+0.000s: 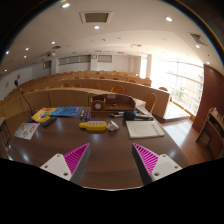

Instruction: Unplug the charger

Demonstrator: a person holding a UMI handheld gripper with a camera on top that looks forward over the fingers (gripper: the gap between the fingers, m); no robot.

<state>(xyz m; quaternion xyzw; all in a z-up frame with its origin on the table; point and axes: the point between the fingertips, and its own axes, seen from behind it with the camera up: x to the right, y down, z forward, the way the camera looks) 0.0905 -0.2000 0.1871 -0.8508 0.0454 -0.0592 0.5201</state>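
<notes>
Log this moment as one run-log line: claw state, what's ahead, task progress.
claw: open, holding nothing | ahead: yellow object on wooden table, beyond the fingers | charger: not identifiable | unplug: not yet begun

Brown wood, magenta pads, bright items on the table

The table [110, 165] at the bottom of the frame was dark reddish brown; each white finger carried a magenta, finely ribbed pad [76, 157]. At centre lay a yellow object [94, 126], left of it a blue book [68, 112] and a yellow and blue packet [43, 115], right of centre a pale sheet [145, 128]. Tan wooden benches [70, 97] filled the middle under a white ceiling [120, 30]
</notes>
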